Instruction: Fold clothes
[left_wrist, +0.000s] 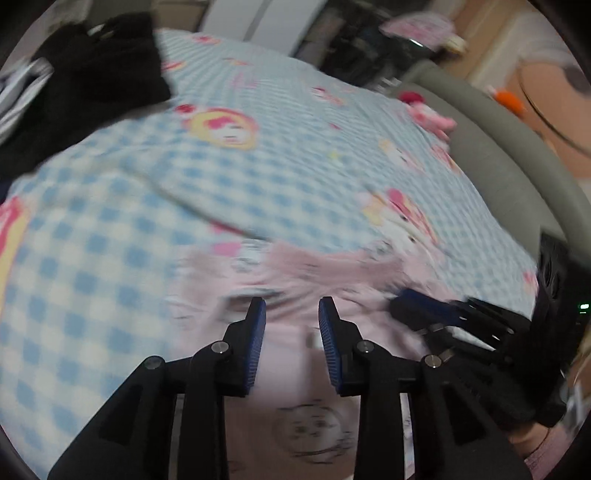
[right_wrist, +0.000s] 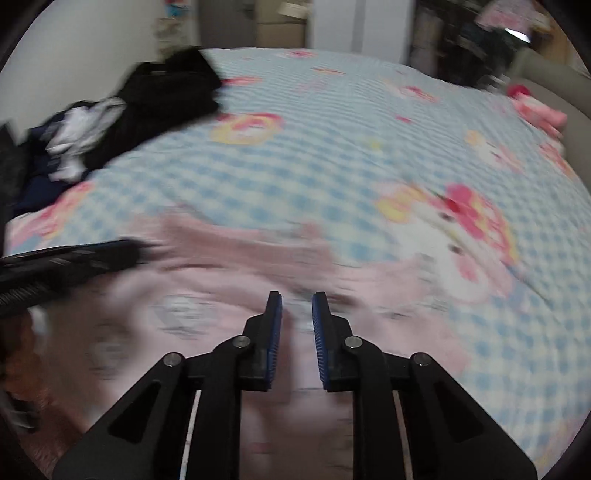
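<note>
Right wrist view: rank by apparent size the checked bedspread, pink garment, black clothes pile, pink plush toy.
1. checked bedspread
2. pink garment, though it lies nearest the camera, which inflates it
3. black clothes pile
4. pink plush toy, far off at the bed's edge

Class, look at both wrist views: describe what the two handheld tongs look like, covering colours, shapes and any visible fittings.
Both tongs share one design. The left tongs have two black plastic fingers with angular linkage arms, triangular cut-outs and round silver pivot pins. Ribbed blue pads line the inner faces and taper toward the tips. The right tongs look the same, with blue pads, and pale strips show between the arms. No cables are visible.
</note>
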